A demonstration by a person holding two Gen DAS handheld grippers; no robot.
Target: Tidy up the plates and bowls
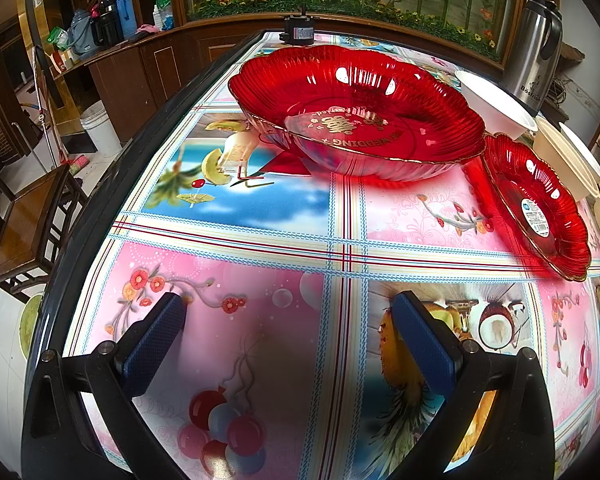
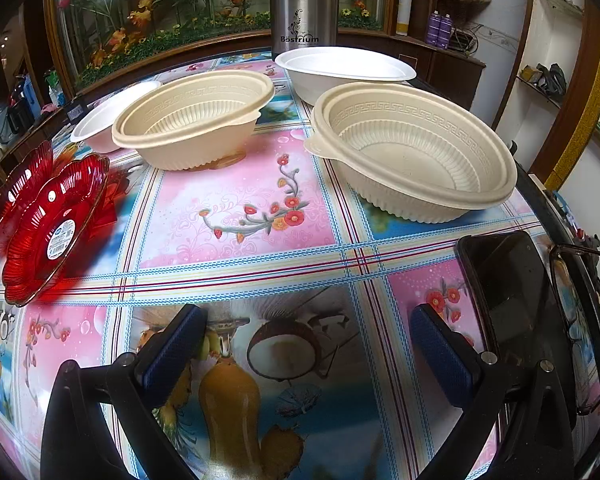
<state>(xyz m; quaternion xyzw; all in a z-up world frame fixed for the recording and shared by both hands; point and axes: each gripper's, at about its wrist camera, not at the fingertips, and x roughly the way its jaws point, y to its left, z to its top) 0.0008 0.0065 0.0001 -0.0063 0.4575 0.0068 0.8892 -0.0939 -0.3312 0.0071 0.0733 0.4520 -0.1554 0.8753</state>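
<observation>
We hold both tools low over the bench point(image 1: 260, 208), and neither grasps anything: the left tool point(image 1: 288, 328) has its jaws spread wide over the printed cloth, and the right tool point(image 2: 308, 344) is likewise released and empty.

The task's things lie spread out ahead. The large red plate point(image 1: 356, 120) sits in front of the left tool, with the small red plate point(image 1: 540, 204) just beside it to the right, its rim looking tilted up. In the right view, two beige bowls stand apart: the near beige bowl point(image 2: 416, 152) on the right and the far beige bowl point(image 2: 192, 120) to the left. A white bowl point(image 2: 348, 72) stands behind them by the steel flask point(image 2: 304, 4), and another white bowl point(image 2: 112, 116) peeks out behind the far beige one.

We judge several hazards. The red plates look like thin, glossy plastic; a pinch on the scalloped rim may slip or flip the plate. The beige bowls appear light, so a one-sided grip could tip them or push them along the slick cloth. The near beige bowl sits close to the bench edge, beside a dark phone point(image 2: 512, 292) and a pair of glasses point(image 2: 580, 320); a wide swing of the right tool could knock either off. Reaching for the rear white bowl risks bumping the flask.
</observation>
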